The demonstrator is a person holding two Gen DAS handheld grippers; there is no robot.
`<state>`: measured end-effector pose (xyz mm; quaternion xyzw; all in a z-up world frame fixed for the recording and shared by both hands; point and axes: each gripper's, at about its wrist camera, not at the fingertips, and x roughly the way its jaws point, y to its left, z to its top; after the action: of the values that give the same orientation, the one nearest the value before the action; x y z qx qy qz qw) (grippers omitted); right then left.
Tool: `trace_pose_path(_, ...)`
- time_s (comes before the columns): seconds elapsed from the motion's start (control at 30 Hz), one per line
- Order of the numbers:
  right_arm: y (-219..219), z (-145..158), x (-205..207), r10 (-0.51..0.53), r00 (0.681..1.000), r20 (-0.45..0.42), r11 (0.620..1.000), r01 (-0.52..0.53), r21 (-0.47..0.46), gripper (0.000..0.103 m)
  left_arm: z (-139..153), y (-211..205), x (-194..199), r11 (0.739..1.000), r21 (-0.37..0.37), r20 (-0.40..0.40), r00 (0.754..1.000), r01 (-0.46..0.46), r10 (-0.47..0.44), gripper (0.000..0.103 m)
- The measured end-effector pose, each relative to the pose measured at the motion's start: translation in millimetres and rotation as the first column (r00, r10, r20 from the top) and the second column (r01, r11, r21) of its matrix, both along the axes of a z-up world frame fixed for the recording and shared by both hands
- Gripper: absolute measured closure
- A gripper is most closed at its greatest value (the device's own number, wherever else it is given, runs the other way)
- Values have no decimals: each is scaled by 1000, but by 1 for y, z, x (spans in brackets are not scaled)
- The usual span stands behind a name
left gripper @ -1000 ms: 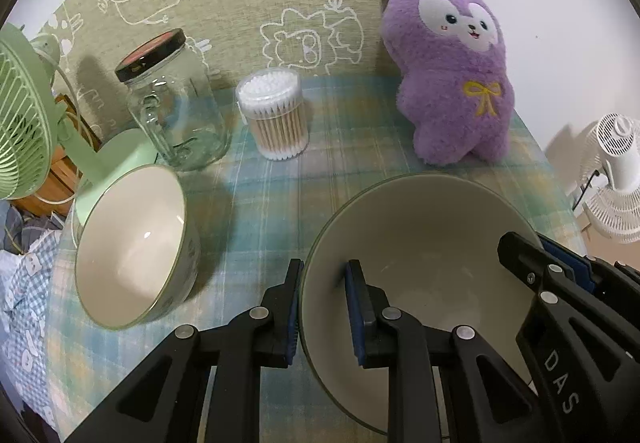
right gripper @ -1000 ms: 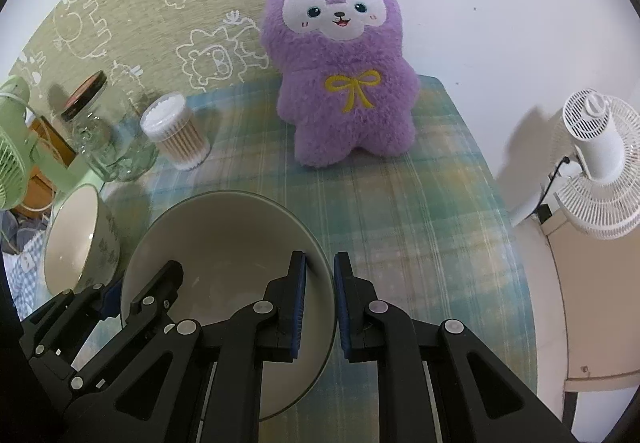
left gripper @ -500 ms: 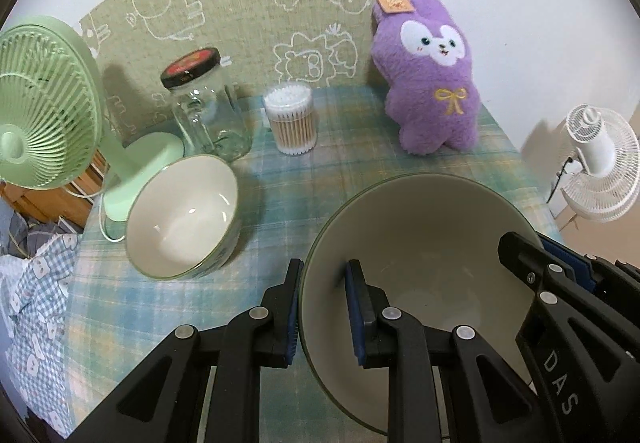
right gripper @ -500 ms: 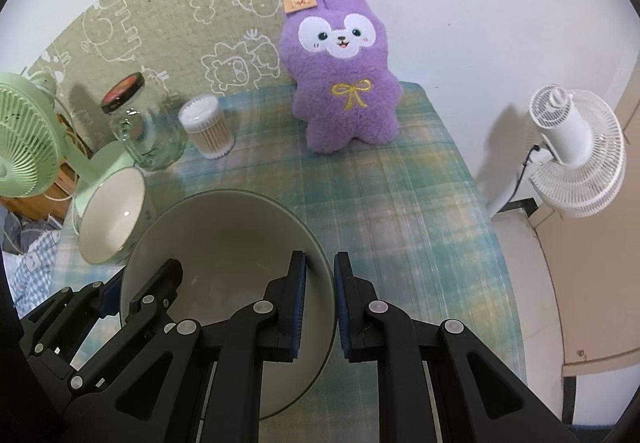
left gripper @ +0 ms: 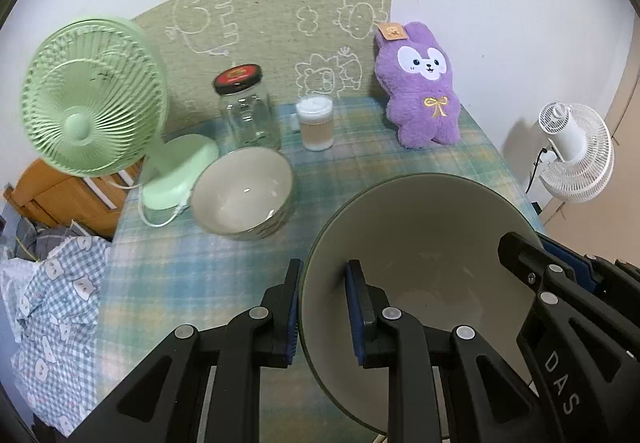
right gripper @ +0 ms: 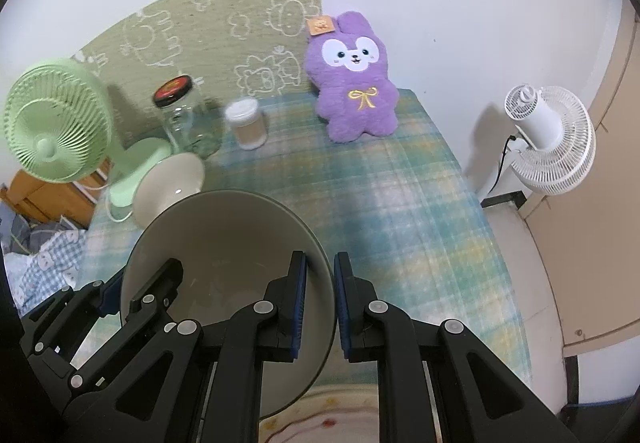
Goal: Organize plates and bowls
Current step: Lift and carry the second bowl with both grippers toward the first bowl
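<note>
A large bowl (left gripper: 420, 243) with a dark green outside and a cream inside hangs above the plaid-covered table (left gripper: 200, 271), carried by both grippers. My left gripper (left gripper: 323, 271) is shut on its left rim, one pad inside and one outside. My right gripper (right gripper: 320, 263) is shut on the opposite rim of the same large bowl (right gripper: 224, 243). Each gripper also shows in the other's view: the right gripper (left gripper: 532, 247), the left gripper (right gripper: 144, 275). A smaller cream bowl (left gripper: 244, 191) stands on the table to the left, partly hidden behind the large one in the right wrist view (right gripper: 168, 187).
A green desk fan (left gripper: 92, 99), a glass jar with a black lid (left gripper: 248, 111), a tub of cotton swabs (left gripper: 316, 123) and a purple plush (left gripper: 424, 91) line the back. A white fan (left gripper: 572, 155) stands on the floor at right. Checked fabric (left gripper: 52, 303) lies at left.
Both grippers have risen and drawn back from the wall with the large bowl held between them. The table's objects look smaller and farther, and the green fan has come fully into view.
</note>
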<state>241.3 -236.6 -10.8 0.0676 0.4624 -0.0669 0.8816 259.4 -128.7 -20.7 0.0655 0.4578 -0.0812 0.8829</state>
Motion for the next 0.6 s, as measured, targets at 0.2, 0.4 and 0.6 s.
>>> trace_pose_path(0.2, 33, 8, -30, 5, 1000, 4, 1000, -5, -2, 86, 9, 33, -26, 1000, -13, 5, 1000, -11, 11, 84)
trace_pose_path(0.4, 66, 11, -57, 13, 1000, 7, 1000, -13, -11, 86, 15, 64, -49, 1000, -14, 3, 1000, -14, 14, 84)
trace_pose_path(0.6, 95, 7, -82, 13, 1000, 8, 1000, -13, -16, 86, 13, 92, -67, 1000, -18, -2, 1000, -14, 14, 84)
